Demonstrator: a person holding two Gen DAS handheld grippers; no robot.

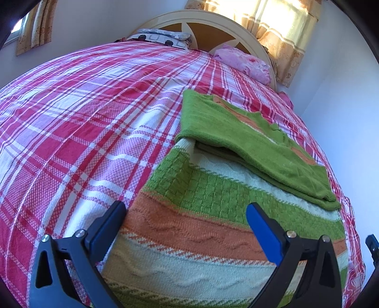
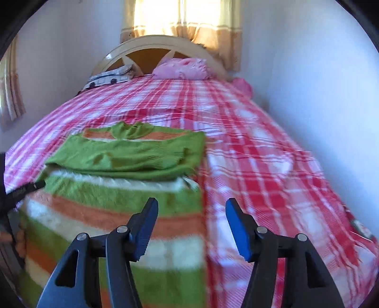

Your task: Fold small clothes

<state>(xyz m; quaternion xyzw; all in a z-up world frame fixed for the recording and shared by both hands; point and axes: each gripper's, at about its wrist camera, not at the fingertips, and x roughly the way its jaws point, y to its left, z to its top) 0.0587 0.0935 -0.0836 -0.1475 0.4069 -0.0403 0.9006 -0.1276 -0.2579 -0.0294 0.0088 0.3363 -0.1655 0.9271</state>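
Observation:
A small knitted sweater (image 1: 213,213) with green, orange and white stripes lies flat on the bed, its green sleeves (image 1: 248,147) folded across the chest. It also shows in the right wrist view (image 2: 113,213), sleeves (image 2: 132,154) on top. My left gripper (image 1: 187,213) is open and empty, just above the sweater's lower left part. My right gripper (image 2: 191,210) is open and empty, over the sweater's right edge. The left gripper's body shows at the left edge of the right wrist view (image 2: 14,192).
The bed has a red, pink and white plaid cover (image 1: 83,113). A pink pillow (image 2: 182,68) and a patterned pillow (image 2: 109,78) lie by the curved headboard (image 1: 208,26). A white wall (image 2: 319,94) runs along the bed's right side. Curtains (image 2: 184,21) hang behind.

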